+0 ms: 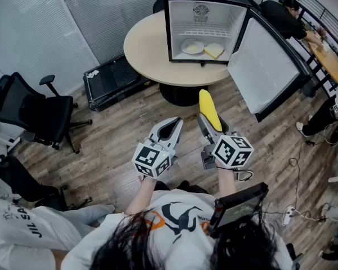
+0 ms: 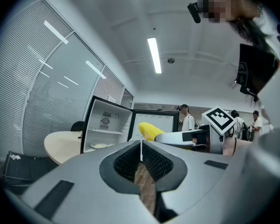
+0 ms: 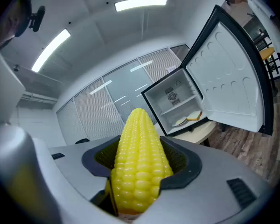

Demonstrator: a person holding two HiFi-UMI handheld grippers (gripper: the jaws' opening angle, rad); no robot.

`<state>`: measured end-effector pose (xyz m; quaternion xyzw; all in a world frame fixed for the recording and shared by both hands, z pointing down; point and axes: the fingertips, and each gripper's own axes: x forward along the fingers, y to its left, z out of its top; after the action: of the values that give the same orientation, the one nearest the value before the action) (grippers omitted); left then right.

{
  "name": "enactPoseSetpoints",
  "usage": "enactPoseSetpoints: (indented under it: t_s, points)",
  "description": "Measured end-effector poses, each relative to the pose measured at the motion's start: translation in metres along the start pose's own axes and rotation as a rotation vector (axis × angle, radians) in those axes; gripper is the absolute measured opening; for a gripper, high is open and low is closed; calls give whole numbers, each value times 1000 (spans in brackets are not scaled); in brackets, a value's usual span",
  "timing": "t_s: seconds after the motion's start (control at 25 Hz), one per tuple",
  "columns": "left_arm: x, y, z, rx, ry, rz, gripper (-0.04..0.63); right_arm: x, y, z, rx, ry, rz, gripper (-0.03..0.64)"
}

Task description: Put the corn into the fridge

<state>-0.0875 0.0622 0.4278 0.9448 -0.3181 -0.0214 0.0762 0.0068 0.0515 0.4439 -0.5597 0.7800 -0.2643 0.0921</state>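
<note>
A yellow corn cob point(image 1: 209, 110) point(image 3: 138, 162) sticks out forward from my right gripper point(image 1: 210, 125) point(image 3: 140, 171), whose jaws are shut on it. The corn point(image 2: 151, 130) also shows in the left gripper view. My left gripper point(image 1: 170, 129) point(image 2: 141, 149) is held beside it on the left, jaws shut with nothing between them. Ahead, a small fridge point(image 1: 205, 24) point(image 3: 177, 107) point(image 2: 107, 125) stands on a round beige table point(image 1: 149, 52), its door point(image 1: 265, 66) swung open to the right. On the fridge floor lie a white plate point(image 1: 192, 46) and a slice of bread point(image 1: 214, 50).
A black office chair point(image 1: 36, 114) stands at the left on the wooden floor. A black case point(image 1: 114, 80) sits under the table's left side. People sit at a wooden table point(image 1: 329, 63) at the far right; cables trail on the floor point(image 1: 296, 207) at the right.
</note>
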Motion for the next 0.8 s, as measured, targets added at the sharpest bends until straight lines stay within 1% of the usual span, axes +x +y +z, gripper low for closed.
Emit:
enactPoseSetpoints:
  t_s: [0.16, 0.36, 0.8]
  points:
    - [6, -5, -4, 1, 6, -4, 9, -3, -5, 1, 9, -1, 10, 258]
    - [14, -10, -5, 3, 11, -5, 9, -6, -10, 6, 56, -20, 40, 258]
    - [37, -13, -10, 4, 48, -16, 9, -5, -28, 5, 48, 14, 29, 258]
